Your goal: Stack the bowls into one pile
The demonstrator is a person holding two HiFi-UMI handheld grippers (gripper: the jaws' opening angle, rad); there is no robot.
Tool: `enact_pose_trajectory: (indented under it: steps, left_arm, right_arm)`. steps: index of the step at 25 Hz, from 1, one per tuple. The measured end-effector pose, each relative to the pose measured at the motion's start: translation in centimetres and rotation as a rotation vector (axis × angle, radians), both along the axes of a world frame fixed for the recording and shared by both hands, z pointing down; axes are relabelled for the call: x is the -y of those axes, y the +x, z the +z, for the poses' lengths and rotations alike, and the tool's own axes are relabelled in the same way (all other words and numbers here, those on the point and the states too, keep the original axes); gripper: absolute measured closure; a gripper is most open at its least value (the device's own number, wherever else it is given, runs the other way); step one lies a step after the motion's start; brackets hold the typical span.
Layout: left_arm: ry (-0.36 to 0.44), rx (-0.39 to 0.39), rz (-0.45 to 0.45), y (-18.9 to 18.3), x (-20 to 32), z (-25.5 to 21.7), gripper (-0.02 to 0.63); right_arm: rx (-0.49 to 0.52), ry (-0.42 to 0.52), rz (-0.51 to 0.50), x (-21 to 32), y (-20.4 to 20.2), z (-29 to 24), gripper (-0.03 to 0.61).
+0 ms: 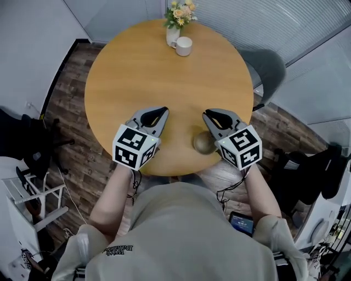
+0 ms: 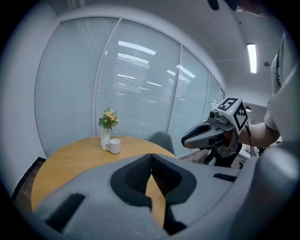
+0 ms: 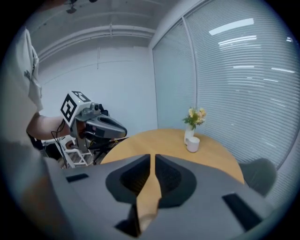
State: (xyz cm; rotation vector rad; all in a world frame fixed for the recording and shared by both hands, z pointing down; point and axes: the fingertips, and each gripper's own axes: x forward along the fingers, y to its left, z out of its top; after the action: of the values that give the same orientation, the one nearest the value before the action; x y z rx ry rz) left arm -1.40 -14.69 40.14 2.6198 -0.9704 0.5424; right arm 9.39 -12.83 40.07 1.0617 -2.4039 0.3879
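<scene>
While left gripper (image 1: 163, 112), right gripper (image 1: 208, 114) jaws closed empty, vase (image 1: 172, 36) holds flowers (image 1: 181, 12); bowl (image 1: 203, 142) beside right gripper.

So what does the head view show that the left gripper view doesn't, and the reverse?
Only the head view: a brown rounded object, possibly a bowl, at the near edge of the table beside the right gripper; the left gripper seen from above; and the plank floor. Only the left gripper view: the ceiling light, and the left gripper's jaws seen from behind, closed on nothing. Both: the table, flower vase, white mug, grey chair and right gripper.
</scene>
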Motion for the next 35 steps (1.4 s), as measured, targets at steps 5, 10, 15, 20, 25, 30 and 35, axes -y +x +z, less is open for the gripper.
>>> enact_pose_trajectory:
  steps: [5, 10, 15, 20, 25, 30, 35]
  left_arm:
    - [0.147, -0.031, -0.041, -1.4, 1.4, -6.1, 0.592]
    - [0.273, -0.068, -0.08, -2.6, 1.8, -11.8, 0.594]
    - [0.377, -0.041, -0.08, -3.1, 0.8, -15.5, 0.594]
    - [0.433, -0.031, -0.087, -3.7, -0.9, -17.7, 0.593]
    - [0.438, -0.037, -0.087, -3.9, -2.4, -18.4, 0.594]
    - [0.414, -0.022, -0.1, -4.8, -3.7, -17.5, 0.594]
    - [0.377, -0.009, -0.114, -5.3, -3.8, -16.0, 0.593]
  right_arm:
    - [0.076, 0.141, 0.043, 1.6, 0.8, -6.5, 0.541]
    - [0.152, 0.257, 0.059, 1.8, 0.6, -12.2, 0.545]
    - [0.202, 0.352, 0.05, 0.7, -0.3, -16.8, 0.545]
    - [0.202, 0.423, 0.023, -0.9, -1.4, -19.6, 0.546]
    - [0.246, 0.406, 0.02, -2.4, -1.9, -19.7, 0.547]
    - [0.26, 0.352, 0.014, -3.6, -2.2, -18.2, 0.546]
    - [0.243, 0.315, 0.001, -3.5, -2.5, -16.5, 0.547]
